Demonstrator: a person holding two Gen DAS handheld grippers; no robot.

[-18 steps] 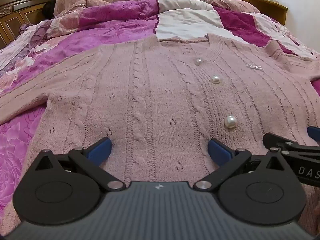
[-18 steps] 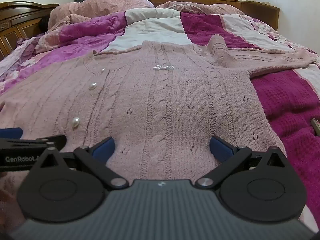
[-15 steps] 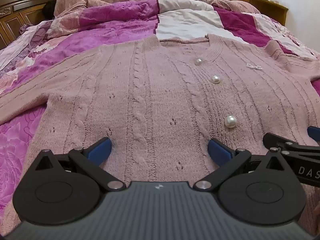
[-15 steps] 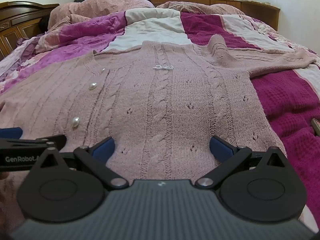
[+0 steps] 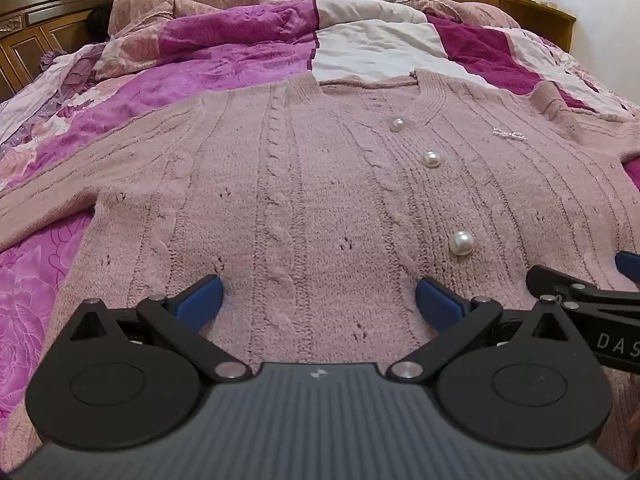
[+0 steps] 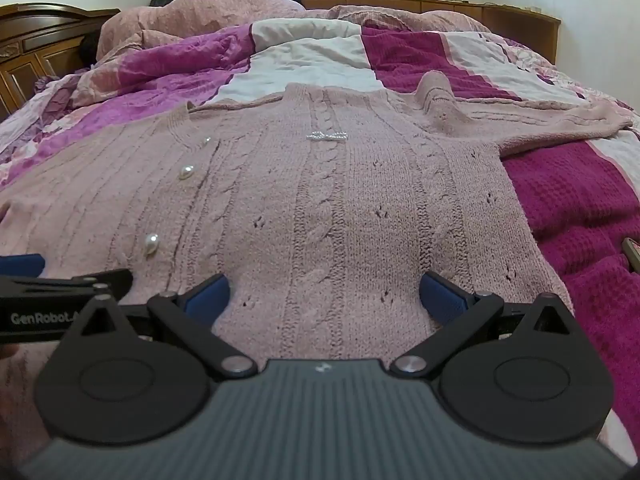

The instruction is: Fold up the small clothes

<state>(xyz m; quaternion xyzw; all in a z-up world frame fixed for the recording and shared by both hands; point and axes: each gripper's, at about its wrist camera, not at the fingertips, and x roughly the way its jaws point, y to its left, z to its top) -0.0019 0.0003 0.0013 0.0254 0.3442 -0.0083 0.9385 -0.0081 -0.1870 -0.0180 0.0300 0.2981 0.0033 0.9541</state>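
Observation:
A pink cable-knit cardigan [image 5: 320,200] with pearl buttons [image 5: 461,243] lies flat and spread, front up, on the bed; it also shows in the right wrist view [image 6: 328,208]. Its sleeves stretch out to the left [image 5: 48,200] and right [image 6: 560,120]. My left gripper [image 5: 319,300] is open, jaws wide, low over the left part of the hem. My right gripper [image 6: 324,294] is open over the right part of the hem. Each gripper shows at the edge of the other's view, side by side. Neither holds anything.
The bed is covered by a purple, magenta and white patchwork quilt [image 5: 240,52]. A pink duvet [image 6: 200,16] is heaped at the far end. A dark wooden headboard [image 5: 36,24] stands at the left. A small dark object [image 6: 632,250] lies on the quilt at right.

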